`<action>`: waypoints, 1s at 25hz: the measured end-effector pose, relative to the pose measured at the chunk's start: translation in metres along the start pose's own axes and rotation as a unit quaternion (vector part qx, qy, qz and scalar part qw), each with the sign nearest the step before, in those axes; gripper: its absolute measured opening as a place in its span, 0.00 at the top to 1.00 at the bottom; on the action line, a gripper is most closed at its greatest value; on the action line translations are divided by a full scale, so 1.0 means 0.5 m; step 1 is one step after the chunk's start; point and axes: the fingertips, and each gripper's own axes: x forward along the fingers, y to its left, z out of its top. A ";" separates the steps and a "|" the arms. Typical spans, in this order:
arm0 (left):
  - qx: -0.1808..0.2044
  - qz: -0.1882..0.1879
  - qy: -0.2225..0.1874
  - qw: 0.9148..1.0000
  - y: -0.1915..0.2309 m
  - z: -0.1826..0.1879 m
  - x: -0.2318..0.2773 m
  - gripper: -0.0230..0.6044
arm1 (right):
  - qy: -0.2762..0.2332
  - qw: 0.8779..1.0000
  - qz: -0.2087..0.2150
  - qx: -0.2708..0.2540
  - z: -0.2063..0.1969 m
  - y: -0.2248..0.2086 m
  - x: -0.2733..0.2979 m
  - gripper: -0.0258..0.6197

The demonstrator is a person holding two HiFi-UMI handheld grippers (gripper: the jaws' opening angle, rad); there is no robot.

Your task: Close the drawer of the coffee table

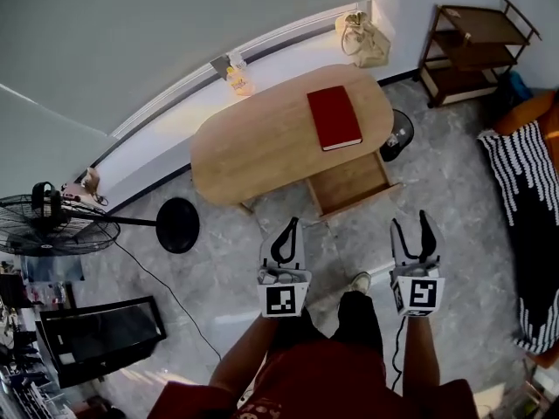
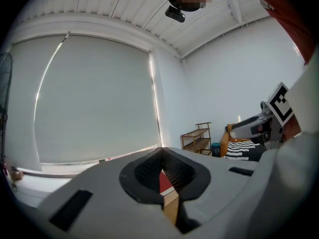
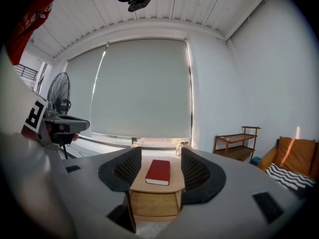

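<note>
Grey tiled floor, coffee table (image 1: 262, 147) by window; drawer (image 1: 351, 182) pulled out toward person. Approach step, no contact yet. Left gripper (image 1: 291, 224) jaws together, right gripper (image 1: 411, 225) jaws apart, both empty. Next: push drawer front squarely inward.

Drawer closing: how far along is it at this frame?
Done: nothing yet. The drawer stands pulled out of the table, toward the person.
In hand: an approach. The right gripper is open and aimed at the table's drawer end, and the left gripper is shut and empty. Both are short of the drawer and touch nothing.
Left: reach the drawer front and push it fully in.
</note>
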 end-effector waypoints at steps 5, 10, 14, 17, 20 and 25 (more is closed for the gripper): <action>-0.001 -0.046 0.019 0.999 0.054 -0.125 -0.010 0.95 | 0.032 0.999 -0.014 -0.002 -0.096 0.081 0.002 0.59; 0.064 -0.121 0.040 0.990 0.088 -0.278 -0.017 0.95 | 0.075 0.997 -0.008 -0.008 -0.268 0.165 0.000 0.59; 0.090 -0.153 0.045 0.983 0.083 -0.402 -0.014 0.95 | 0.091 0.996 -0.007 0.002 -0.363 0.220 0.035 0.59; 0.076 -0.156 0.064 0.983 0.072 -0.515 -0.017 0.95 | 0.105 0.994 0.002 0.009 -0.452 0.244 0.053 0.59; 0.064 -0.149 0.072 0.984 0.057 -0.640 -0.010 0.95 | 0.100 0.995 0.007 0.006 -0.557 0.244 0.074 0.59; 0.034 -0.143 0.072 0.986 0.019 -0.863 0.007 0.95 | 0.071 0.997 0.009 -0.010 -0.751 0.221 0.118 0.59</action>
